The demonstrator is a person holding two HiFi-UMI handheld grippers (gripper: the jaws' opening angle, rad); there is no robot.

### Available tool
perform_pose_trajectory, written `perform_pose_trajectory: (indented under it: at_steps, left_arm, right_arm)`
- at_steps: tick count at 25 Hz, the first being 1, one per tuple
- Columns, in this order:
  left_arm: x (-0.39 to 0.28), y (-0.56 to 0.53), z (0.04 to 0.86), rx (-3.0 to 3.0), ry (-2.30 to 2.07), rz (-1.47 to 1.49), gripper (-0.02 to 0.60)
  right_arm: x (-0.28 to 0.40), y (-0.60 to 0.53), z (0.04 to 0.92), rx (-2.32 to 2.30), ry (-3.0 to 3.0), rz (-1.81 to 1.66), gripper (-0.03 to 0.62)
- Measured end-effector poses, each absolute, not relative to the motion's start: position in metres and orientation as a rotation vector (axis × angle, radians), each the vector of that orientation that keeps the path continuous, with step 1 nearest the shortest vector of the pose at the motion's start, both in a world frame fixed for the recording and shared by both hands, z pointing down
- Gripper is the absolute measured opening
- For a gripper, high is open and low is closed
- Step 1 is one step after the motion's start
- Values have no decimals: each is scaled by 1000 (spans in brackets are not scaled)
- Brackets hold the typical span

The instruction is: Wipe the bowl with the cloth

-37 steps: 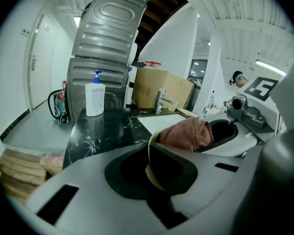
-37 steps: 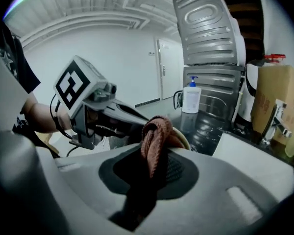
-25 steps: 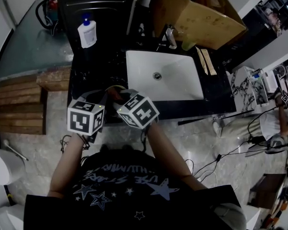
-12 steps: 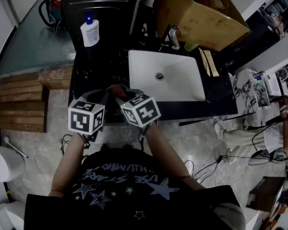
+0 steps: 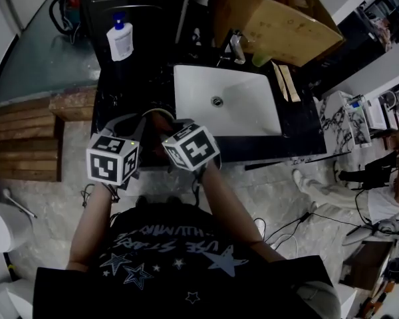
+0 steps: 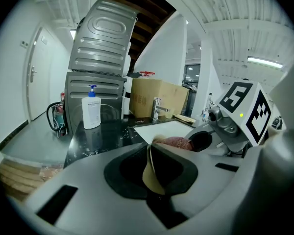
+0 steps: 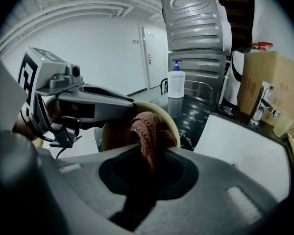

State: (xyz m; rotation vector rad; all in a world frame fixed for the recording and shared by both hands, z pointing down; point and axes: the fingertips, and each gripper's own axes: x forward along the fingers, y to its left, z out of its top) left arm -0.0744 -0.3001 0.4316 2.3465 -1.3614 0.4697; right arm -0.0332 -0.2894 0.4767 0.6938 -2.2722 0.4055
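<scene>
The bowl (image 7: pixel 115 131) looks thin, stiff, likely light and slick. It is held over the counter (image 5: pixel 130 92), just left of the sink (image 5: pixel 253 108), its rim pinched in the left gripper (image 6: pixel 152 153). The right gripper (image 7: pixel 149 153) clamps the soft, floppy cloth (image 7: pixel 146 129) inside it.

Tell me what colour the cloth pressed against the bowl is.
Reddish-brown; the cloth shows best in the right gripper view.
</scene>
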Motion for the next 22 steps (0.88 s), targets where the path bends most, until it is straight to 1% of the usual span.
perform_pose_trajectory:
  at_steps: [10,22]
  left_arm:
    - [-75,-290,427,2347,-1406,430,25]
    - [-77,-282,421,2343,-1442,380,28]
  right_arm:
    - [-49,-264,484,544,-2376,788,61]
    - [-69,-251,462,458,-2508,1034,61]
